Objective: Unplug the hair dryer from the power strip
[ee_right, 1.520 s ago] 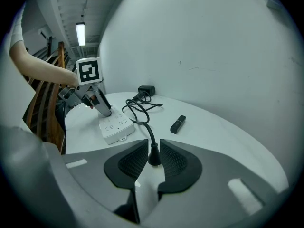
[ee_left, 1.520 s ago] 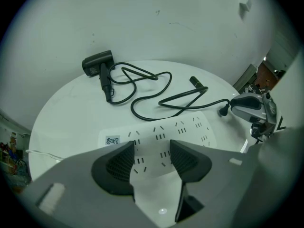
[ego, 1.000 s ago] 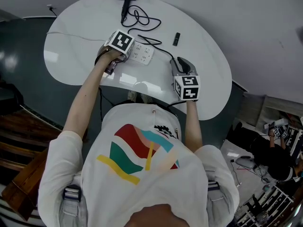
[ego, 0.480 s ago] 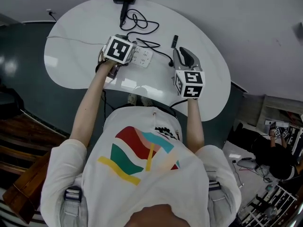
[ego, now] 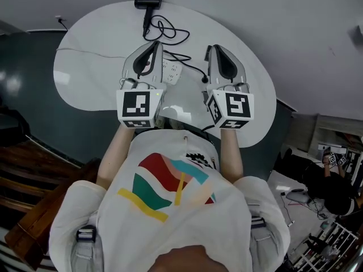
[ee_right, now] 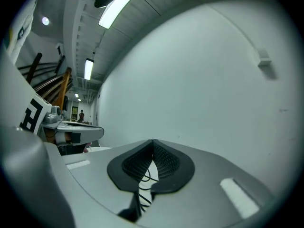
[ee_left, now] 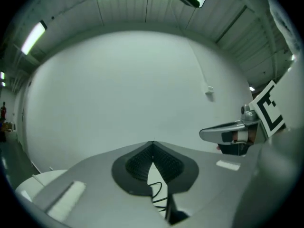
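The black hair dryer (ego: 148, 1) lies at the table's far edge, and its black cord (ego: 169, 30) coils toward the white power strip (ego: 172, 70). The cord runs on past the strip and goes under my right gripper. My left gripper (ego: 154, 44) hangs above the strip, held level, shut with nothing in it. My right gripper (ego: 212, 50) hangs beside it, also level, shut and empty. In the left gripper view the jaws (ee_left: 152, 146) meet, with a bit of cord (ee_left: 159, 196) showing below them. The right gripper view shows its jaws (ee_right: 153, 144) shut over the cord (ee_right: 142, 179).
The white oval table (ego: 85, 78) stands against a white wall, with dark floor to its left. Wooden stairs (ego: 28, 169) are at the lower left. A person (ego: 329, 186) sits on the floor at the far right. Each gripper view shows the other gripper alongside.
Both grippers have risen off the table and swung up to point level. The left gripper's jaws, open by the power strip before, are now shut, as are the right's.
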`<move>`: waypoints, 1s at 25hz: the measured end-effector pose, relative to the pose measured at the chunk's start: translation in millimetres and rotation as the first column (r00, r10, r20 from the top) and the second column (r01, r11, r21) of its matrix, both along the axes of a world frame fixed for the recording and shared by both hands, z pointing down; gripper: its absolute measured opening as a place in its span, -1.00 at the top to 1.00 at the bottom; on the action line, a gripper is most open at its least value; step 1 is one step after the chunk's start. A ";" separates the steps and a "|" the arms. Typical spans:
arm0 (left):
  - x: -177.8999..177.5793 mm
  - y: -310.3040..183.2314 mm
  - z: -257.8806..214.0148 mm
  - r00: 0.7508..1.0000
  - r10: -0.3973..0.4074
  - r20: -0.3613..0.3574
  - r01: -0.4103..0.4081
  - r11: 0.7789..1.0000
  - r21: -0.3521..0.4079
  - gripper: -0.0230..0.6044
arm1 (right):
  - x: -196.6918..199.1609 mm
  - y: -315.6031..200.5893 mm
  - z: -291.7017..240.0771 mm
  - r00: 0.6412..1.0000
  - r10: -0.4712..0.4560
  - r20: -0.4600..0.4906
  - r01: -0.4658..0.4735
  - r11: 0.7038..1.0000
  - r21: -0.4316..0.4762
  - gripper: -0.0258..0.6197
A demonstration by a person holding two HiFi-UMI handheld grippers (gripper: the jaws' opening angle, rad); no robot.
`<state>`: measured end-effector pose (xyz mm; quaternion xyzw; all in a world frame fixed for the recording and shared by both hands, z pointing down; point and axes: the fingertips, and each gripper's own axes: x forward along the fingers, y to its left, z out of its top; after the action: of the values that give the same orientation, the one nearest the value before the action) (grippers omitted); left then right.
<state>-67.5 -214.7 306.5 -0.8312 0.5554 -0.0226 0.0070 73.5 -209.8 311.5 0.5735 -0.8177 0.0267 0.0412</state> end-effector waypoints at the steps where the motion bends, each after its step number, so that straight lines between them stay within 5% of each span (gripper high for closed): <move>1: -0.7 6.3 -7.4 1.000 -0.010 0.004 0.010 1.000 0.026 0.93 | -5.9 2.9 -6.1 1.000 -0.011 0.001 0.011 1.000 0.015 0.87; 10: -12.0 49.4 -32.0 0.994 -0.079 0.077 0.069 0.989 0.129 0.93 | -52.6 33.7 -36.8 0.991 -0.099 -0.085 0.110 0.984 0.138 0.87; 25: -29.5 56.1 -18.8 0.990 -0.132 0.057 0.127 0.989 0.079 0.93 | -79.2 49.9 -1.3 0.975 -0.184 -0.122 0.191 0.980 0.049 0.87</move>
<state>-97.0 -158.7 287.7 -0.7913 0.6083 -0.0281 0.0540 -5.7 -159.9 310.2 0.4954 -0.8648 -0.0354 0.0740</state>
